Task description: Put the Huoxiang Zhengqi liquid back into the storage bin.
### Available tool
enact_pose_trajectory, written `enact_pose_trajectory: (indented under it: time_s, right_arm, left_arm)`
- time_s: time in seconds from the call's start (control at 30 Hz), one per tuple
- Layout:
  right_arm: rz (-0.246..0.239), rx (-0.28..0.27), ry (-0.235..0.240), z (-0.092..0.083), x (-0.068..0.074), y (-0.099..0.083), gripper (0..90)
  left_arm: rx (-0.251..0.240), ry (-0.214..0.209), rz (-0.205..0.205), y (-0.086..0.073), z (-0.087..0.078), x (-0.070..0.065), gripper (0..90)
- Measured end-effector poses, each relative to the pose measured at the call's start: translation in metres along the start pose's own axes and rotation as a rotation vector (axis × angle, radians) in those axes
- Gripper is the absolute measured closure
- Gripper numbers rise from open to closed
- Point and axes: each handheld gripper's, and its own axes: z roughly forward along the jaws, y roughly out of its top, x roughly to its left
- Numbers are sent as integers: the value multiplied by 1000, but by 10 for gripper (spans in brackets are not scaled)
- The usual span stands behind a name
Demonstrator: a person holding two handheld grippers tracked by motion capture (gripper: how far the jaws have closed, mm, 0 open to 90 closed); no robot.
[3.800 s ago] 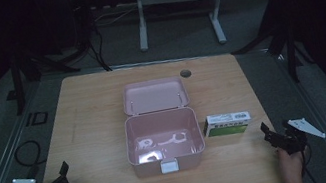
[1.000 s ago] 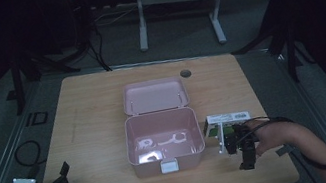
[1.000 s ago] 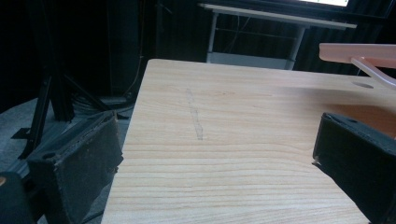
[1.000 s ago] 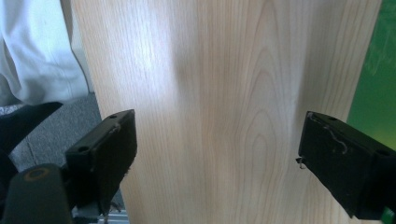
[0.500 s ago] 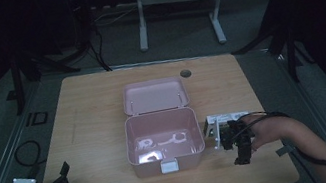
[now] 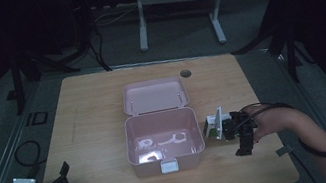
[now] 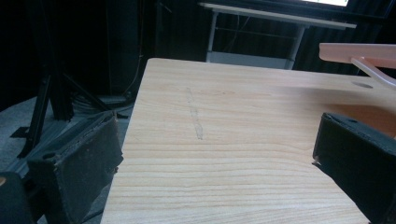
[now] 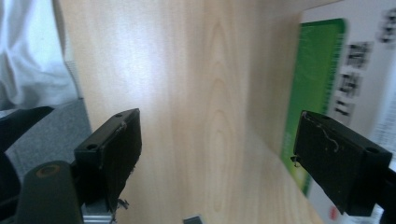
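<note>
Pale wood table [image 6: 93, 109], dim room: I am steering two hand-held claws from afar, and the work at this moment sits at the near right of the open pink box [image 6: 168, 160].

The green-and-white carton [image 8: 322, 74] lies flat on the table just right of that box. Its long axis runs left to right, in line with the wood grain.

My right claw [image 8: 217, 122] hangs above the table at the carton's near edge and points down. Its jaws stand wide apart, though they have just been closing a little, and only bare wood shows between them. In the right gripper view one jaw is level with the carton's green border and the other is over open table on the near side. The carton therefore lies to the far side of the claw, not inside it. The jaws are set near to far, across the carton's short width. In my judgement the grip needs only a small shift away from me before the claw goes down and squeezes.

The left claw [image 6: 63, 171] rests by the table's near left corner, jaws apart and holding nothing. It is well away from the carton, with the box between them. The right hand is plainly the nearer one.
</note>
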Motion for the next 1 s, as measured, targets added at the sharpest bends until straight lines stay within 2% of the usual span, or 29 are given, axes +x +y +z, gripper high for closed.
enact_pose_trajectory:
  time_s: [0.17, 0.47, 0.57, 0.77, 1.0]
  right_arm:
    - [-1, -10, -15, -6, -9, -5, 176]
    - [59, -8, -27, -15, -32, -13, 190]
    - [76, -1, -32, -16, -41, -13, 190]
    - [90, -22, -28, -16, -53, -13, 210]
    - [106, -9, -28, -12, -67, -12, 230]
  left_arm:
    - [-4, 6, 6, 0, 0, -1, 10]
    - [-3, 6, 8, 0, 0, -1, 10]
    - [-2, 5, 8, 0, 0, -1, 10]
    - [-3, 5, 8, 0, 0, -1, 10]
    - [-4, 4, 8, 0, 0, -1, 10]
